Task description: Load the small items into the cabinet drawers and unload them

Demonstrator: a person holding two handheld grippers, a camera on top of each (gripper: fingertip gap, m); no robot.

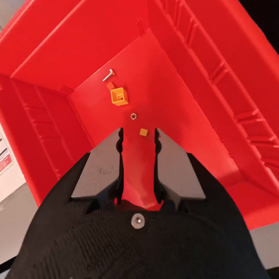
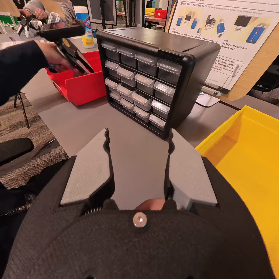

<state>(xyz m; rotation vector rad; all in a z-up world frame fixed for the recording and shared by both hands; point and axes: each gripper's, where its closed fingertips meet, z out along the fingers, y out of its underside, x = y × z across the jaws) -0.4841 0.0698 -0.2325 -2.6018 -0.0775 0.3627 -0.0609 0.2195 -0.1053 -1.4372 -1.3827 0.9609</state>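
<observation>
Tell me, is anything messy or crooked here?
A few drawers in the black cabinet poke out further than their neighbours, not pushed in flush. The small pieces in the red bin just lie loose, nothing spilled or broken.

I'm seeing 2 bins, 1 red (image 2: 84,89), 1 yellow (image 2: 235,151); 1 cabinet (image 2: 188,49) w/ 16 drawers; red bin's holding 5 small items.

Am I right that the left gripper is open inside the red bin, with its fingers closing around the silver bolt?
Not quite: the left wrist view shows the open left gripper in the red bin lined up on the small orange cube; the silver bolt lies farther away, beyond the hollow orange block.
</observation>
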